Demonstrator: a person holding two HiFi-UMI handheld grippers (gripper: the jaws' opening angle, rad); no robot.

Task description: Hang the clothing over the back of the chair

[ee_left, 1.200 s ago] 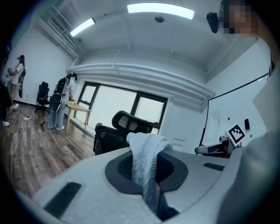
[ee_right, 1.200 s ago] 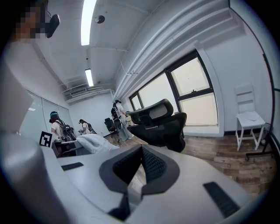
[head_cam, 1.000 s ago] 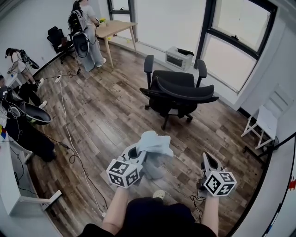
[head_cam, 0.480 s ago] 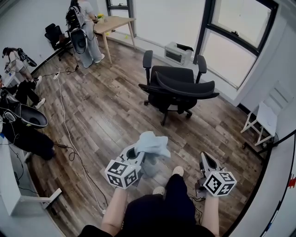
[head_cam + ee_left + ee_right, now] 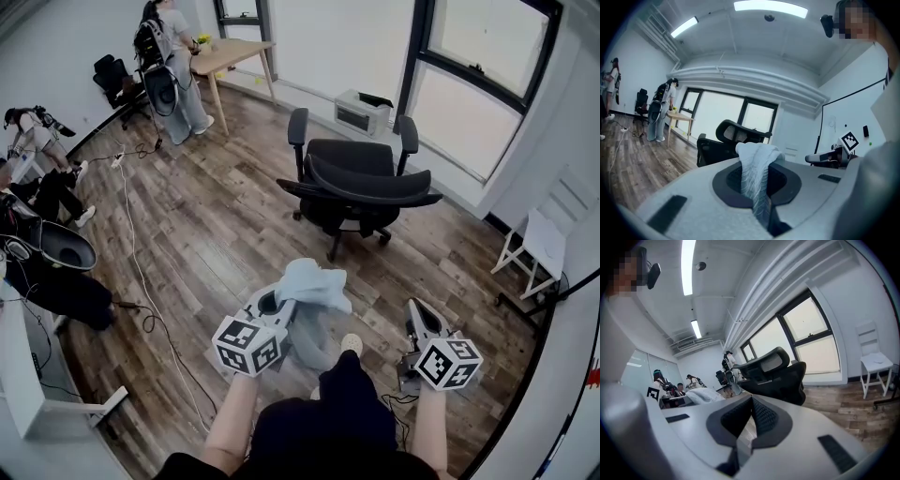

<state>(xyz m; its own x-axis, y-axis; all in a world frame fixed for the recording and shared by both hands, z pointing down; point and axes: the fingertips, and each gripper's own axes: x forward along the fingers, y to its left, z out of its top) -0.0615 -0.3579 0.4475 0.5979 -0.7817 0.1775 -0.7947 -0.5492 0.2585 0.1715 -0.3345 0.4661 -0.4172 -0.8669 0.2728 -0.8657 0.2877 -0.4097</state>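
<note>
A black office chair [image 5: 361, 183] stands in the middle of the wood floor, its curved back turned toward me. My left gripper [image 5: 284, 302] is shut on a light blue garment [image 5: 314, 286], which bunches over the jaw tips and hangs below them. The left gripper view shows the ribbed cloth [image 5: 757, 173] pinched between the pads, with the chair [image 5: 736, 136] behind it. My right gripper [image 5: 419, 319] hangs to the right, shut with nothing in it. In the right gripper view, that gripper [image 5: 753, 398] has its pads meeting at the tip; the chair [image 5: 778, 373] is ahead and the garment [image 5: 705, 395] to the left.
A white folding chair [image 5: 539, 244] stands by the right wall. A white appliance [image 5: 361, 112] sits on the floor under the windows. A wooden table [image 5: 230, 56] and a standing person [image 5: 173, 70] are at the far left. A cable [image 5: 141, 272] runs along the floor.
A leg and foot have stepped forward between the grippers. Both grippers, with the garment, have shifted slightly toward the chair. The left grip is unchanged.
</note>
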